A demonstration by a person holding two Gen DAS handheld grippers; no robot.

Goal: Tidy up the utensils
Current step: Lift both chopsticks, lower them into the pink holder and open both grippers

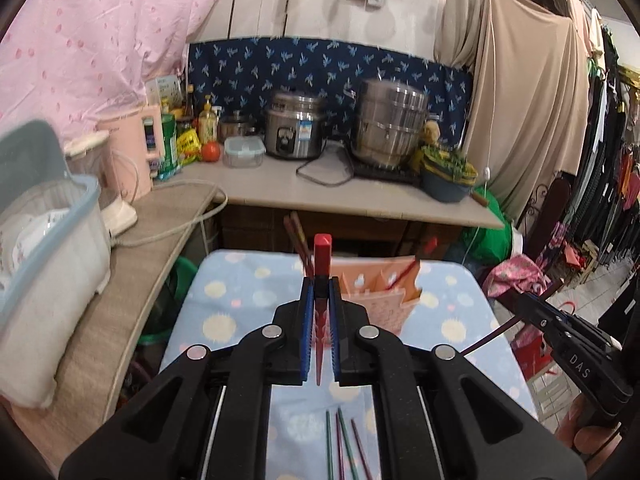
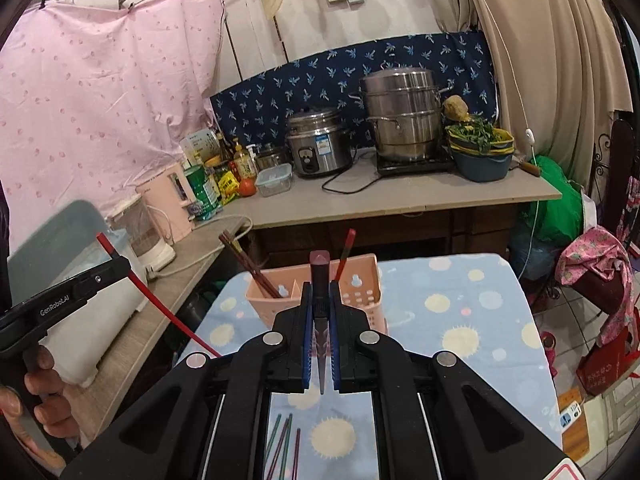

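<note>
Counted: one pink slotted plastic utensil basket (image 2: 360, 288), two black two-finger grippers, each gripping one chopstick, and two large steel cookers.

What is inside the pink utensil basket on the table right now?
The pink utensil basket holds dark brown chopsticks in its left compartment and one red chopstick further right. Their lower ends and the basket's bottom are hidden by its walls and the gripper.

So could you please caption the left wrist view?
Left gripper holds a red chopstick before the pink holder.
</note>
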